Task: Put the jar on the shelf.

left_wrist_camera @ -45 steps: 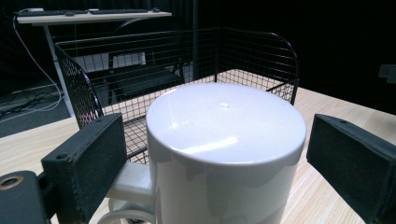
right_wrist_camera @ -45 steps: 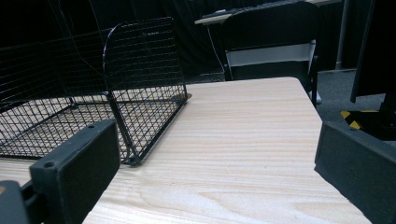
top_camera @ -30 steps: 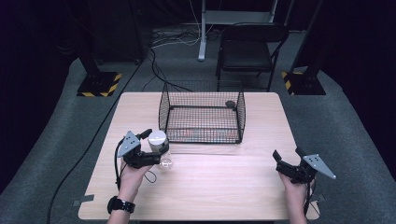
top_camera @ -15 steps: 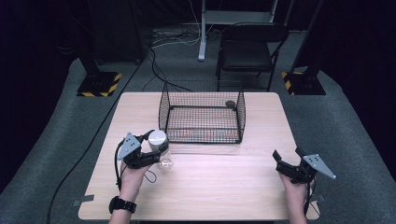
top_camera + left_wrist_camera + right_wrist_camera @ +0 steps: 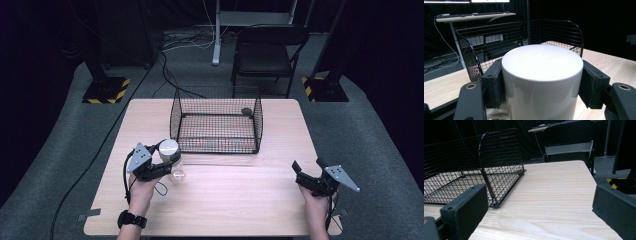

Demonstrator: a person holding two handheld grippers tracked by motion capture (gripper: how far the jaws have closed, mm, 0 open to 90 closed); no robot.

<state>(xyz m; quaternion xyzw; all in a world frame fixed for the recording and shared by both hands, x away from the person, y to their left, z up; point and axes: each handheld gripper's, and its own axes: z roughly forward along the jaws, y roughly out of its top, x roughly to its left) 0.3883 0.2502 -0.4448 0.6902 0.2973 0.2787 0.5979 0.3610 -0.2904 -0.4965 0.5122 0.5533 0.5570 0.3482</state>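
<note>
**Q:** Jar [image 5: 170, 152] position, and why gripped at the cap?

**A:** It stood on the table [image 5: 240, 200], just in front of the wire basket's [image 5: 217, 125] left corner. My left gripper [image 5: 170, 159] had just closed, pads [image 5: 494, 85] clamped on the white cap, probably for a steady lift. My right gripper [image 5: 306, 170] waited agape, well apart.

A smooth, slightly glossy white cap [image 5: 541, 72] is seen on a clear, glassy jar [image 5: 177, 172]. Matt black, rubbery pads [image 5: 495, 85] are fitted to the left gripper [image 5: 167, 159]. The basket [image 5: 216, 125] is formed of thin black-coated wire mesh. The table [image 5: 240, 200] is finished in pale, matt wood grain.
</note>
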